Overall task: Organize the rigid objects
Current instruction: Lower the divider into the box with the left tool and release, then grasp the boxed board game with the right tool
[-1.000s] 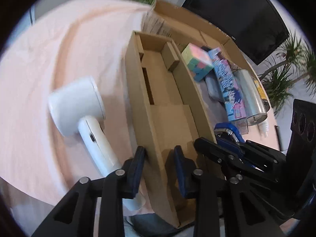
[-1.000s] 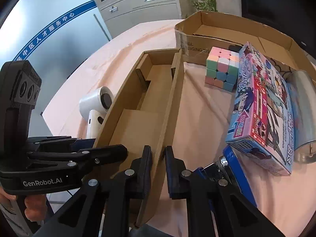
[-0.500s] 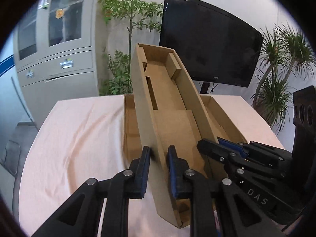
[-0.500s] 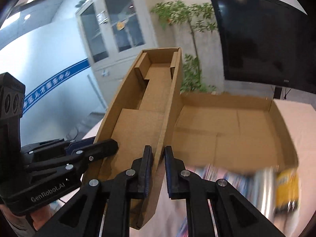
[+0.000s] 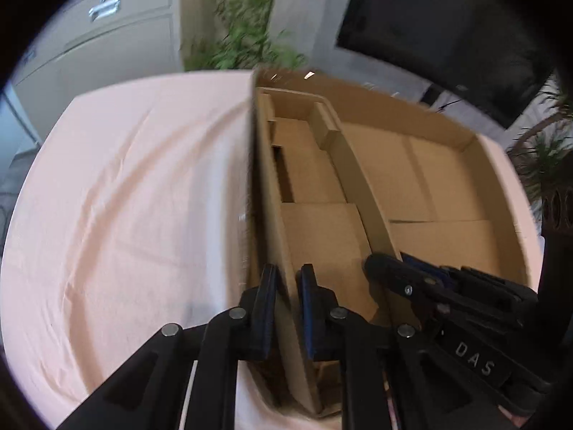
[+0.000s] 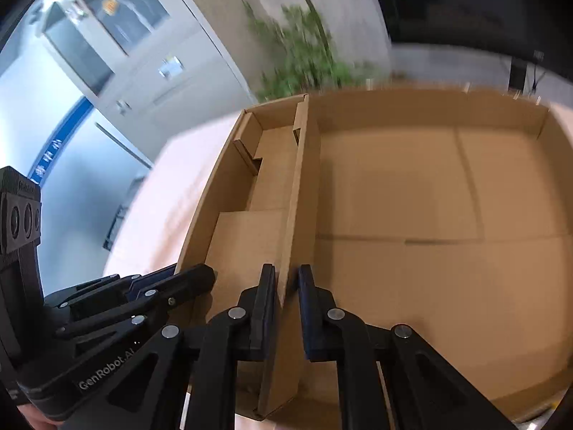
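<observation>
Left tongs [image 5: 286,308]: my fingers straddle the left long wall of the tray [image 5: 315,186], one finger outside, one inside, clenched on the cardboard edge. To the left of that wall lies only the pink cloth [image 5: 125,197] on the table.

Tray: a narrow cardboard insert, long axis running straight away from both tongs, near end at my fingertips, far end toward the plant [image 5: 243,39]. It sits along the left side of the big box [image 6: 447,215], its left wall just beside the box's left wall. From the wrist views I cannot tell whether its base rests on the box floor or hangs just above it.

Right tongs [image 6: 286,297]: fingers either side of the tray's right long wall, clamped on it. Open box floor lies to the right of this wall.

Judgement: both tongs are at the tray's near end, equally close, one per long wall, so the far end is unsupported and free to sag or swing. The coming move turns on keeping the long axis parallel to the box's left wall while setting the tray flat. Both grips should let go together, or the tray may twist.
</observation>
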Motion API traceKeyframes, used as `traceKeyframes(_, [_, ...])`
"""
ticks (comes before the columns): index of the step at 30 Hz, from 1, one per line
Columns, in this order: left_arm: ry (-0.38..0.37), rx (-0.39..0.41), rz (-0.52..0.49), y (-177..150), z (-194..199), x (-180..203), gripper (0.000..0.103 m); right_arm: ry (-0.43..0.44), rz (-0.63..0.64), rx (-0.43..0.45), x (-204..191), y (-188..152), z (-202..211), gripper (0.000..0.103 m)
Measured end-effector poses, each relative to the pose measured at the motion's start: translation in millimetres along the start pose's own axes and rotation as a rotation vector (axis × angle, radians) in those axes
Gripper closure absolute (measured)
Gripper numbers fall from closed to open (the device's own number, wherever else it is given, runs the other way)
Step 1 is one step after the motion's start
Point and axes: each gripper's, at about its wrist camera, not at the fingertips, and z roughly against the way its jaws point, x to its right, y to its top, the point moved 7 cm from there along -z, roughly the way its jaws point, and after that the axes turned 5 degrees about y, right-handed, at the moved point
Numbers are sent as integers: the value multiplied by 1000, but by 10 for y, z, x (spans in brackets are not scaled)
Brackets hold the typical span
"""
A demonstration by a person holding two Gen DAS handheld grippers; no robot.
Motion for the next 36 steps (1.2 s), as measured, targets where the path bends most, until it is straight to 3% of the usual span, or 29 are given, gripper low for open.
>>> traceKeyframes(4, [25, 3, 2, -106, 17, -64, 93, 9, -20, -33, 49, -83, -257, 90])
traceKeyframes(8, [27, 68, -13, -213, 317, -110, 93, 93, -42, -27, 76, -99, -208, 76])
traceKeyframes(10, [49, 160, -17, -230, 683, -134, 92, 39, 12, 30, 76, -86, 33, 46])
traceKeyframes(11, [40, 221, -11, -161, 824, -172, 82, 16, 28, 74, 85, -85, 226, 19])
traceKeyframes(12, [31, 305, 8, -178, 1061, -174, 69, -17, 45, 153, 153, -139, 591, 0])
traceKeyframes(13, [47, 424, 38, -276, 1405, -184, 23, -41, 57, 202, 209, -204, 855, 0])
traceKeyframes(14, [68, 505, 63, -362, 1631, -187, 1, -65, 68, 242, 270, -279, 1106, 0])
traceKeyframes(15, [77, 611, 82, -481, 1888, -163, 1, -96, 79, 276, 353, -383, 1345, 0])
traceKeyframes(16, [81, 665, 72, -591, 2059, -105, 1, -126, 85, 302, 438, -473, 1541, 0])
traceKeyframes(18, [91, 649, 16, -793, 2201, 71, 1, -176, 90, 347, 592, -695, 1902, 0])
traceKeyframes(19, [101, 644, -1, -925, 2241, 162, 12, -187, 102, 368, 681, -870, 2121, 0])
traceKeyframes(20, [91, 630, -22, -1024, 2243, 239, 75, -185, 113, 379, 700, -977, 2252, 3])
traceKeyframes(21, [70, 572, -56, -1091, 2149, 317, 102, -187, 140, 400, 728, -1109, 2402, 26])
traceKeyframes(22, [30, 494, -60, -1208, 2052, 407, 100, -217, 161, 405, 788, -1257, 2549, 45])
traceKeyframes(23, [9, 477, -54, -1303, 2021, 448, 100, -208, 151, 409, 856, -1345, 2640, 70])
traceKeyframes(24, [-6, 475, -62, -1399, 2004, 532, 100, -157, 141, 421, 888, -1450, 2736, 69])
traceKeyframes(25, [-4, 465, -70, -1451, 1977, 589, 87, -108, 130, 431, 908, -1537, 2818, 59])
traceKeyframes(26, [15, 439, -75, -1506, 1930, 647, 40, -84, 118, 436, 950, -1602, 2902, 8])
traceKeyframes(27, [43, 418, -57, -1550, 1879, 673, 14, -52, 101, 450, 994, -1693, 2945, 0])
traceKeyframes(28, [50, 434, -28, -1590, 1871, 679, 1, -26, 87, 446, 1060, -1809, 2961, 0])
traceKeyframes(29, [16, 454, -13, -1627, 1876, 705, 1, -10, 82, 432, 1101, -1909, 2991, 0])
traceKeyframes(33, [-75, 289, -37, -1679, 1563, 867, 1, 147, 26, 294, 1238, -2396, 2831, 0])
traceKeyframes(34, [-94, 246, -49, -1674, 1446, 913, 1, 207, 16, 225, 1228, -2539, 2670, 0])
traceKeyframes(36, [-123, 184, -78, -1694, 1264, 1018, 1, 249, -12, 159, 1250, -2721, 2423, 0])
